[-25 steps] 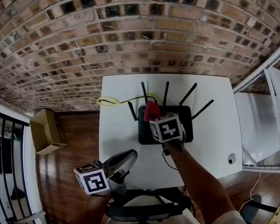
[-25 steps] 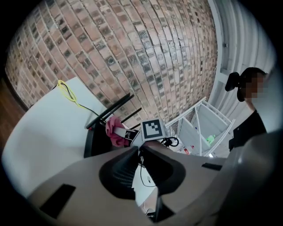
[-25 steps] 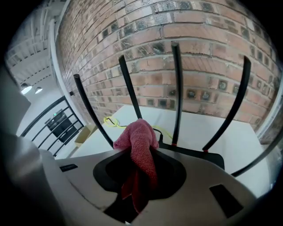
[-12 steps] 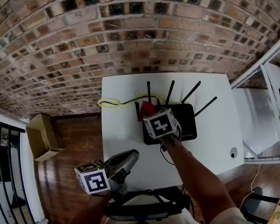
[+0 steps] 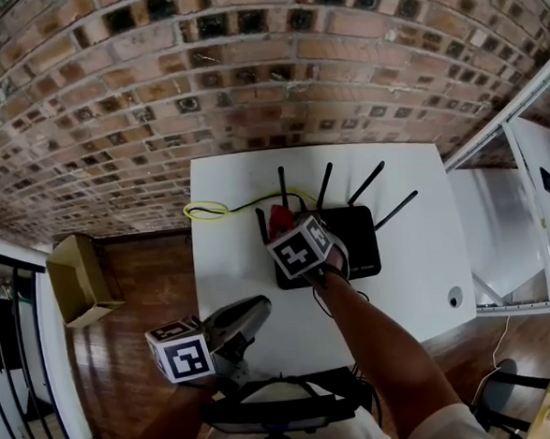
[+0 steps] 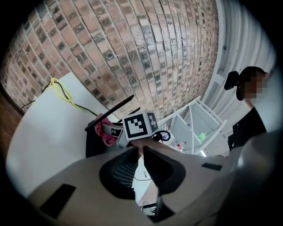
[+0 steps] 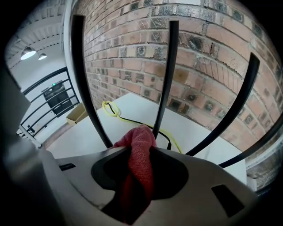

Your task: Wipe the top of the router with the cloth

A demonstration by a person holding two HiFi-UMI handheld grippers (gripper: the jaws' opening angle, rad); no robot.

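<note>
From above, the right claw (image 5: pixel 283 225) sits over the black router (image 5: pixel 357 246) on the white surface (image 5: pixel 231 264), pinching a red cloth (image 5: pixel 277 218) down onto the router's top. Over the last second the cloth has slid from nearer the middle of the lid toward its left rear corner, next to the leftmost of the antennas (image 5: pixel 366 183). I take that for a wiping stroke under way, with the right half of the lid probably yet to be covered. The left claw (image 5: pixel 249 311) hangs low by the surface's front edge, well apart from the router, and has hardly moved. A yellow cable (image 5: pixel 204 210) loops at the rear left. In the left gripper view, that claw's jaws are pressed together on nothing, pointed at the right gripper and the cloth beyond. The right gripper view shows its jaws clamped on a fold of the red cloth, antennas rising close in front and the brick wall behind. The next pass likely has to turn back rightward without snagging those antennas.
</note>
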